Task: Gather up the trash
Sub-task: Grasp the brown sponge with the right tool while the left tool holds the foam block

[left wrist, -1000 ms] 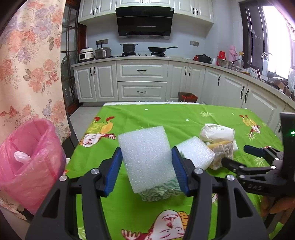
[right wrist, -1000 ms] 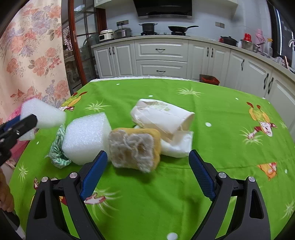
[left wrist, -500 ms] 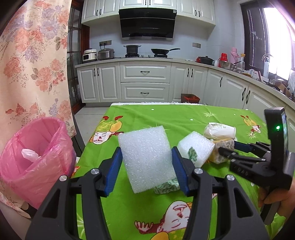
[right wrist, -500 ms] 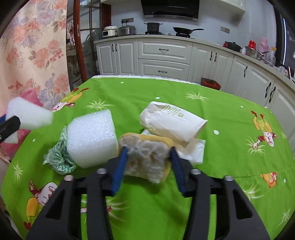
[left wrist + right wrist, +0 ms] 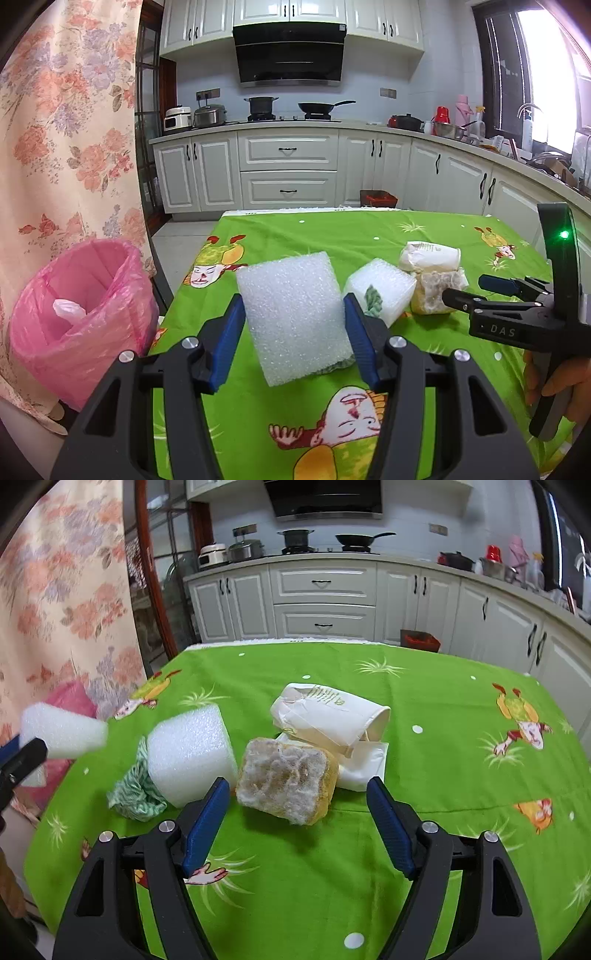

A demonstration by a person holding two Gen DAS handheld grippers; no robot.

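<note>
From the left wrist camera, the left gripper (image 5: 293,325) points forward and somewhat down over the table (image 5: 424,230), its blue pads clamped on the two sides of a white foam block (image 5: 293,317). The block is a thick slab with a fine bubbly surface, held tilted above the green cartoon-print cloth. To the left, beside the table edge, stands a bin lined with a thin pink plastic bag (image 5: 79,317), its mouth open, with a small crumpled white scrap inside. Further along the table lie a second foam block (image 5: 382,286), a worn yellow sponge (image 5: 436,293) and a flattened paper cup (image 5: 430,254). At the right edge a hand (image 5: 554,376) grips the handle of the right gripper (image 5: 476,290), whose black fingers reach toward the sponge.

From the right wrist camera, the right gripper (image 5: 295,805) tilts down at the table, and its jaws have just been opening. They now stand apart on either side of the sponge (image 5: 286,781), which lies on the cloth with neither pad pressing it. The sponge is a squarish yellow pad with a matted, frayed whitish top. Behind it the crushed paper cup (image 5: 328,718) rests on a folded white napkin (image 5: 364,766). To the left, the second foam block (image 5: 190,751) sits against a wad of green-and-white patterned cloth (image 5: 135,792). At the far left the held foam block (image 5: 61,731) shows in the left gripper's tip.
</note>
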